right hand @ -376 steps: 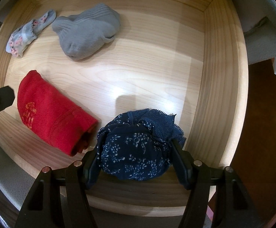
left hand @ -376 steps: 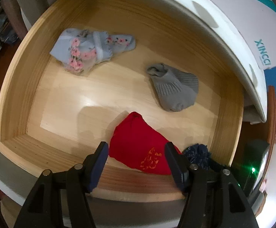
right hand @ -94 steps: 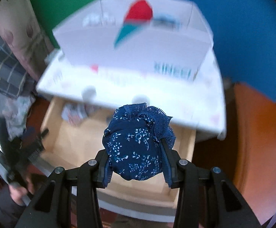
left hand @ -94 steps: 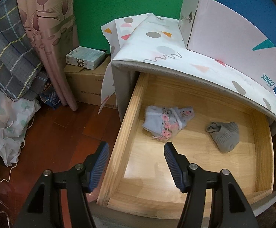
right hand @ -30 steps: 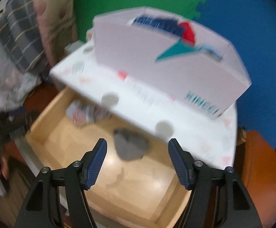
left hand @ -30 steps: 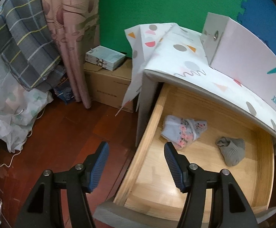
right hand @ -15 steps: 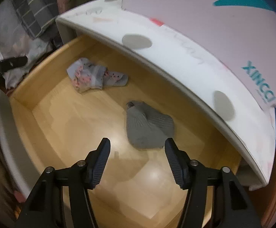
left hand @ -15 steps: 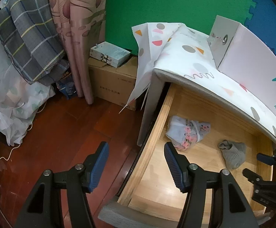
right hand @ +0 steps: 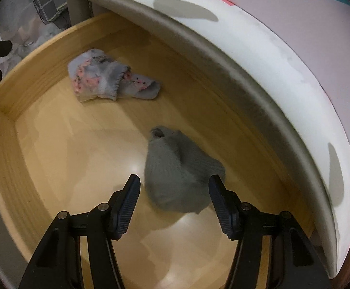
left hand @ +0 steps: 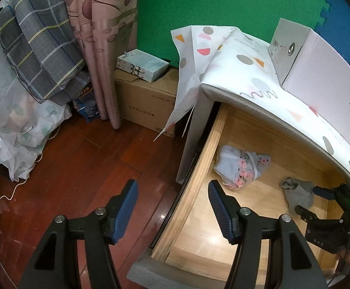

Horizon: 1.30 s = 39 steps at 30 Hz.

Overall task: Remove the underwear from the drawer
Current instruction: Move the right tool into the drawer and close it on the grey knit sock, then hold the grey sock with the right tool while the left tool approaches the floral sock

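My right gripper [right hand: 173, 203], emptied of the navy pair a moment ago, has dropped into the drawer [right hand: 4, 149], fingers spread astride the grey knit piece [right hand: 179, 175] at lower centre, while my left gripper [left hand: 172, 210] hangs open outside.

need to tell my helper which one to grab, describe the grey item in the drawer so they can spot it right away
Look in the open wooden drawer under the white patterned top. Two bundles lie on its floor, apart. The grey ribbed bundle is the plain one between the right gripper fingers, unlike the pale floral bundle toward the far left corner.
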Each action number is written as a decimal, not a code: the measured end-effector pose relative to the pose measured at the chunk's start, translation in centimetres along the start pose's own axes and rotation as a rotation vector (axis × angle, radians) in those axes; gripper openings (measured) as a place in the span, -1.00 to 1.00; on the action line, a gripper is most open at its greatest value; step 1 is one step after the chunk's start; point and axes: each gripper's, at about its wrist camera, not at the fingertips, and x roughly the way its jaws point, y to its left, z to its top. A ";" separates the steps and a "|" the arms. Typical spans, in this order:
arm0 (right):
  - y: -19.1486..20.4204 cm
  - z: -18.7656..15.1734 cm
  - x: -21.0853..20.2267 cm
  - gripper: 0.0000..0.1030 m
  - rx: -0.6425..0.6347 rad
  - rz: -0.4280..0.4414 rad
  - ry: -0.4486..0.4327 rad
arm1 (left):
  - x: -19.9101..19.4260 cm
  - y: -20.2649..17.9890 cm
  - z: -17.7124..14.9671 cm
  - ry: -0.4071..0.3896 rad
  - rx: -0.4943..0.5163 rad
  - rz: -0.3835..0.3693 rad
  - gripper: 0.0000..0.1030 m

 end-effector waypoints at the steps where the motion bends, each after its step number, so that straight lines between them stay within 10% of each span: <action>1: 0.1 0.1 0.4 0.09 -0.002 -0.003 0.002 | 0.0 0.0 0.0 0.000 0.001 0.002 0.20; 39: -2.1 -1.9 1.5 -0.03 0.035 0.085 0.088 | 0.3 -0.7 0.1 0.002 0.034 -0.003 0.20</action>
